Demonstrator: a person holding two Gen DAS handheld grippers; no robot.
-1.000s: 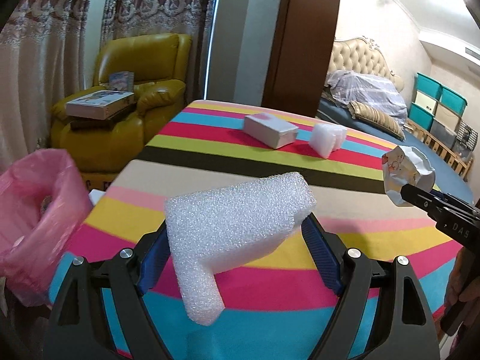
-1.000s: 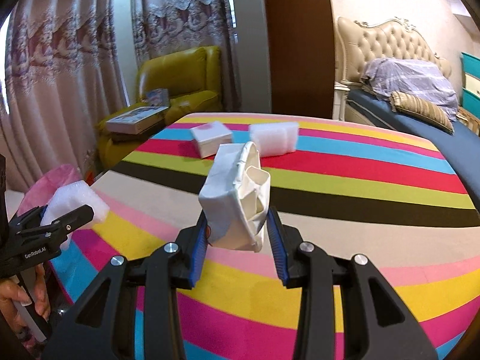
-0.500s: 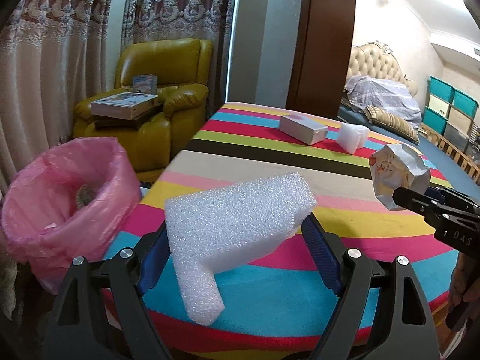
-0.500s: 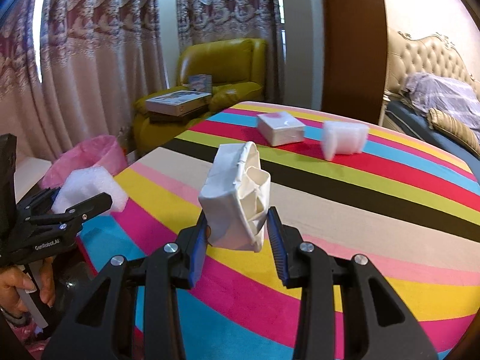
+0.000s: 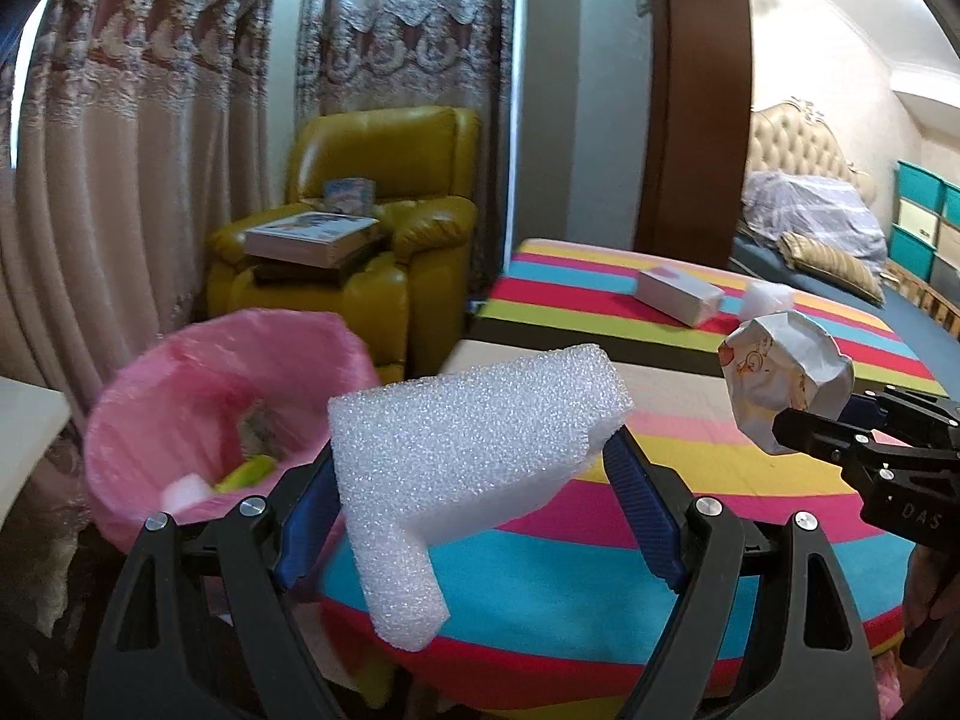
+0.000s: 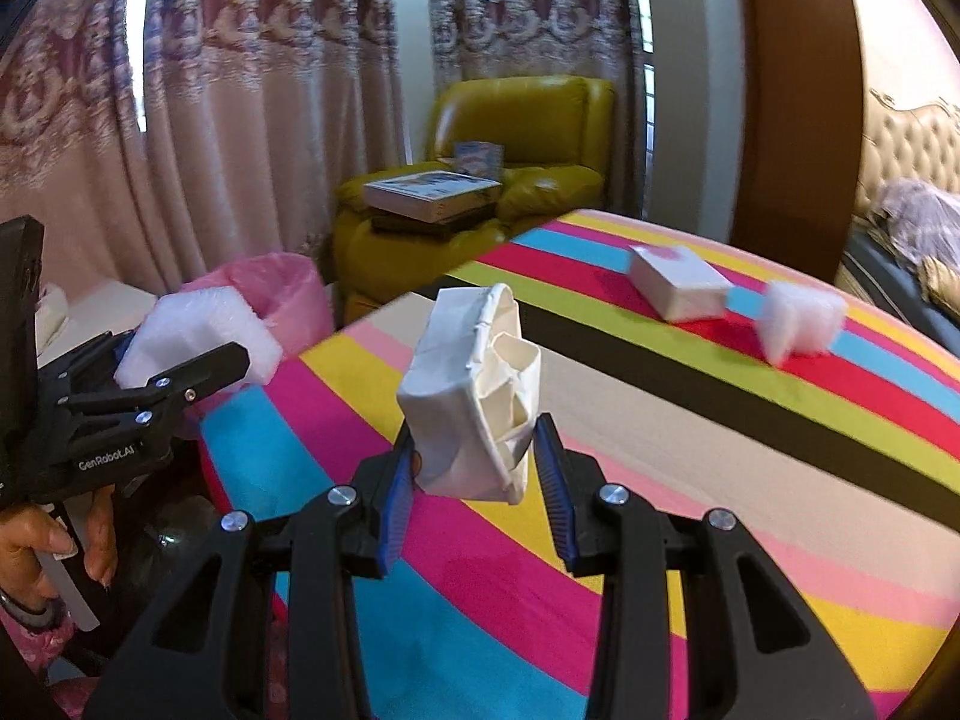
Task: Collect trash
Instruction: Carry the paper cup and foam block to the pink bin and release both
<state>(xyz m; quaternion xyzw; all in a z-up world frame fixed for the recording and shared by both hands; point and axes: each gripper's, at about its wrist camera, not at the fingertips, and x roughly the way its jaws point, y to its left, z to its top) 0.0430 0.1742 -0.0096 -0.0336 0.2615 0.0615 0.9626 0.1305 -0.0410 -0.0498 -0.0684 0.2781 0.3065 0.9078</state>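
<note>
**A:** What step is happening?

**B:** Trash is being carried to the bin. The striped table [image 5: 690, 462] is filling the foreground; the pink-lined bin [image 5: 198, 372] is sitting off its left edge. The left gripper [image 5: 474, 510] is clamping an L-shaped foam block [image 5: 468, 444], jaws wide around it. The right gripper [image 6: 477, 468] is pinching a crumpled paper carton [image 6: 474, 396], jaws narrow.

**A:** What next?

**B:** Probably positioning each piece over the bin's mouth before releasing.

**A:** Anything unclear?

**B:** The bin's contents are blurring together; a white box [image 6: 678, 279] and small foam scrap [image 6: 798, 318] are waiting, smeared, on the table's far side.
</note>
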